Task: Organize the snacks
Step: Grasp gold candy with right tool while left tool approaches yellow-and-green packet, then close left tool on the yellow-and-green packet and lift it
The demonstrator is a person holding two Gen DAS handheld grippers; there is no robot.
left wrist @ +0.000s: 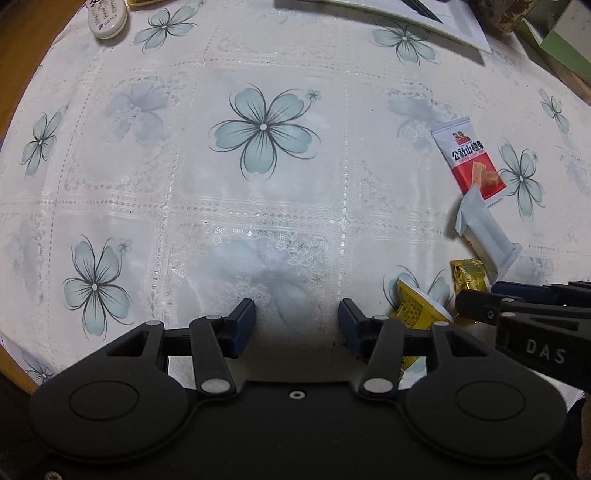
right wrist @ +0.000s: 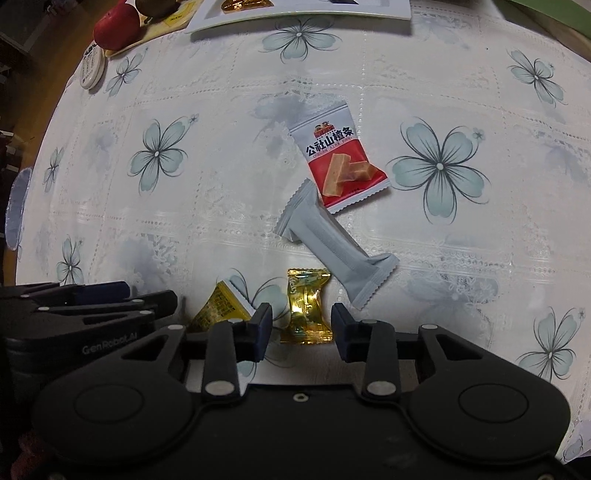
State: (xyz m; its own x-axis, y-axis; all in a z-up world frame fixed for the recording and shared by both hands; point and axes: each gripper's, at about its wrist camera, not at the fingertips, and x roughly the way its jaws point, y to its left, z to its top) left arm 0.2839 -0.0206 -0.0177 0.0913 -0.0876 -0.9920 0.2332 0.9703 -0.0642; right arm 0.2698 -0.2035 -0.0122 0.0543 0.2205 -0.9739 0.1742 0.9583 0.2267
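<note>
Several snacks lie on the flowered tablecloth. A red-and-white hawthorn packet [right wrist: 340,158] [left wrist: 469,158] lies farthest. A grey wrapped bar [right wrist: 336,247] [left wrist: 485,234] lies below it. A gold foil candy [right wrist: 306,306] [left wrist: 467,277] sits just ahead of my right gripper [right wrist: 301,326], which is open around it, not touching. A yellow jelly cup [right wrist: 219,310] [left wrist: 417,306] lies left of that. My left gripper [left wrist: 297,321] is open and empty over bare cloth. A white tray [right wrist: 295,14] at the far edge holds a gold candy [right wrist: 243,4].
A red apple [right wrist: 116,26] and a round white tin [right wrist: 90,66] [left wrist: 109,18] sit at the far left. A green box [left wrist: 569,48] stands at the far right. The wooden table edge [left wrist: 22,51] shows on the left. The other gripper [right wrist: 85,306] lies close beside.
</note>
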